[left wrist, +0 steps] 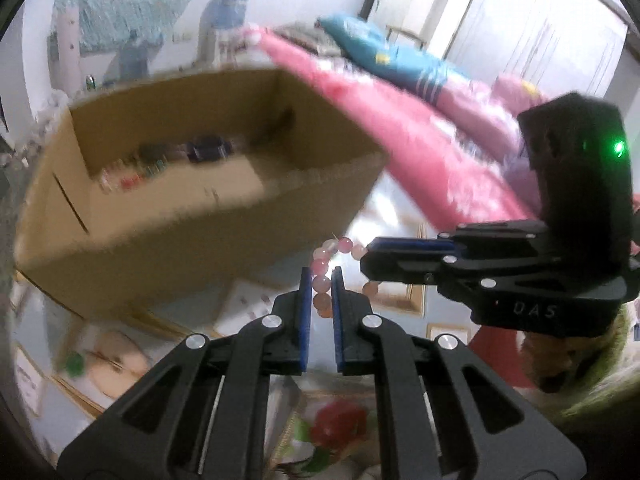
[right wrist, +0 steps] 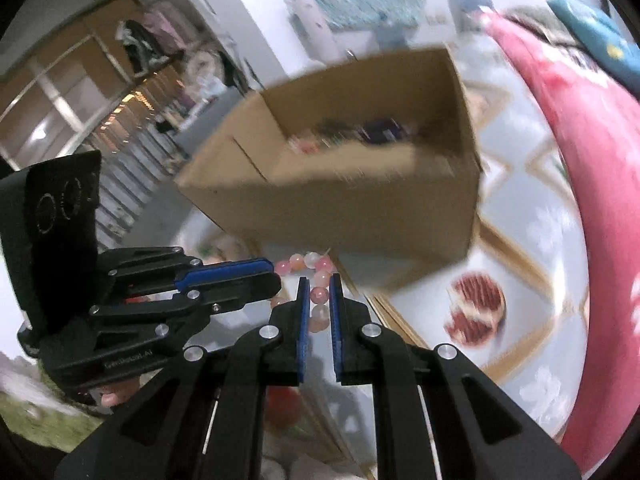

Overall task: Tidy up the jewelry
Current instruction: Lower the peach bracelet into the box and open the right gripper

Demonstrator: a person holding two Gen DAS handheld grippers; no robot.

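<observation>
- Left gripper point(left wrist: 321, 280) and right gripper point(right wrist: 319, 288) both pinch the pink bead bracelet point(left wrist: 321, 267) – its lower beads hidden
- Cardboard box point(left wrist: 208, 216) contents blurred – unidentifiable

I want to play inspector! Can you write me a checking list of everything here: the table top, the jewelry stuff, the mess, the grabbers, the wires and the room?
Surface: patterned cloth with flower and fruit prints, partly bare.
Job's things: pink bead bracelet held up in front of the open cardboard box; small blurred jewelry pieces lie inside the box.
Clutter: small green thing on the cloth, too blurred to name.
Grippers: left gripper shut on the bracelet; right gripper shut on it too, each on a different part.
Cables: nothing seen.
Surroundings: pink blanket, blue pillow, wardrobe, white wall.
</observation>
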